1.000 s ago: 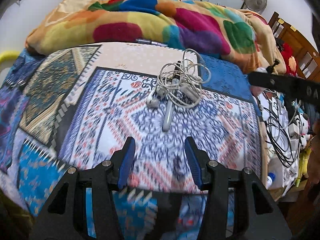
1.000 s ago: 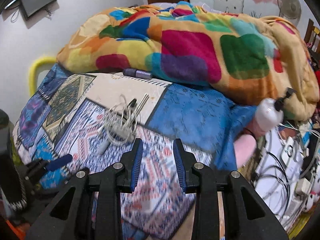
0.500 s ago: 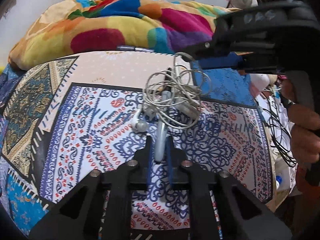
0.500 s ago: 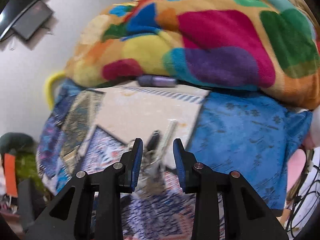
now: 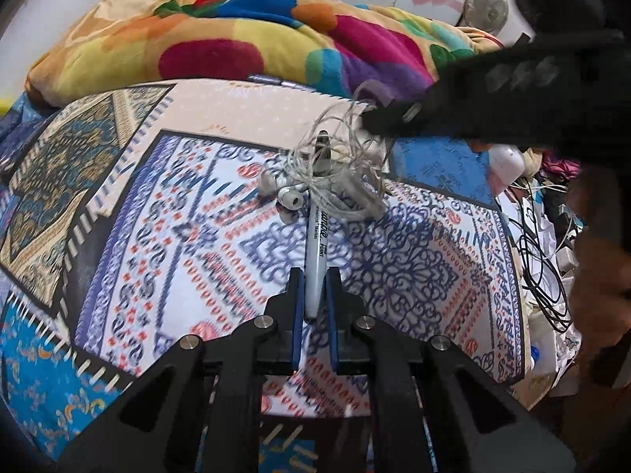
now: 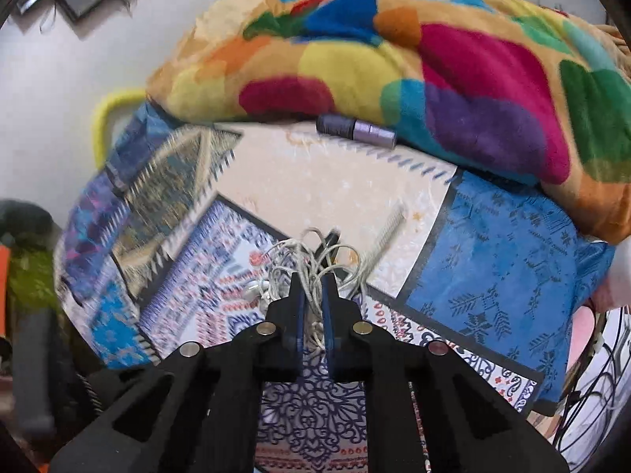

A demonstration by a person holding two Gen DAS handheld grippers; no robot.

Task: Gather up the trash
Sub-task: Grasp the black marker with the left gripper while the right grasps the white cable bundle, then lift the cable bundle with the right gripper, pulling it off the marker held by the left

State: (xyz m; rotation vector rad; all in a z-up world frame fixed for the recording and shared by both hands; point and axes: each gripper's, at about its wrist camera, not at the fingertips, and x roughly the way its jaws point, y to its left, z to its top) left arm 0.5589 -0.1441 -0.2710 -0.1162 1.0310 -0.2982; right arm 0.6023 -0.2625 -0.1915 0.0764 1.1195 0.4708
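- The left gripper (image 5: 314,295) has closed from a wide gap a second ago and now pinches the near end of a grey marker (image 5: 316,232), which lies on the patterned bedsheet (image 5: 157,236) and points away from the camera.
- The right gripper (image 6: 311,307) has moved across the bed since a second ago and its jaws have just come together on strands of the tangled white earphone cord (image 6: 311,264); in the left view it (image 5: 378,122) reaches in from the right at the far side of the tangle (image 5: 335,181).
- The cord is wound over the marker's far half, so the two items are bound together.
- Both pieces of trash now look gripped but not lifted; pulling them apart or raising both together seems the likely next step.
- A purple tube (image 6: 357,131) remains by the colourful blanket (image 6: 394,59), untouched.
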